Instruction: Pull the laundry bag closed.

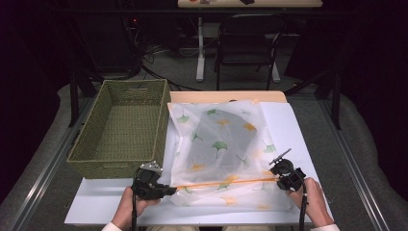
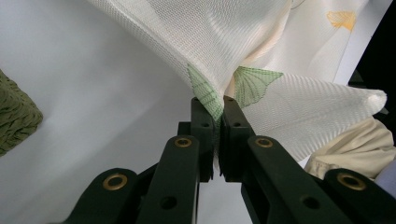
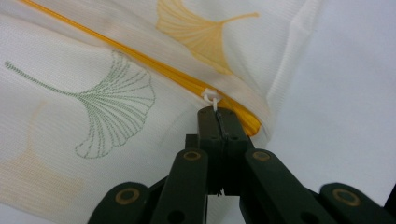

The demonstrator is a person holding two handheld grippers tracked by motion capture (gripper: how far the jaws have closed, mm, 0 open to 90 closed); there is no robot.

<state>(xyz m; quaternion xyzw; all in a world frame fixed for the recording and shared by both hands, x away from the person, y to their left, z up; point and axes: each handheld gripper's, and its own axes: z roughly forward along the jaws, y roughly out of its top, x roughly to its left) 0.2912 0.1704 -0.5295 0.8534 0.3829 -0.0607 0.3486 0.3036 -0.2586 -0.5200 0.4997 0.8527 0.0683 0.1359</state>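
Note:
A white mesh bag [image 1: 219, 149] printed with green and orange ginkgo leaves lies on the white table, a grey item inside it. An orange zipper [image 1: 226, 182] runs along its near edge. My left gripper [image 1: 166, 190] is shut on the bag's left corner; in the left gripper view the mesh fabric [image 2: 219, 51] is pinched between the jaws of that gripper [image 2: 218, 108]. My right gripper [image 1: 280, 178] is at the zipper's right end; in the right gripper view this gripper [image 3: 218, 114] is shut on the white zipper pull [image 3: 211, 96] beside the orange zipper [image 3: 140, 58].
A green woven basket [image 1: 120, 130] stands to the left of the bag, its corner [image 2: 16, 112] near my left gripper. A tan board [image 1: 226, 96] lies under the bag's far end. A chair [image 1: 248, 41] and table legs stand beyond the table.

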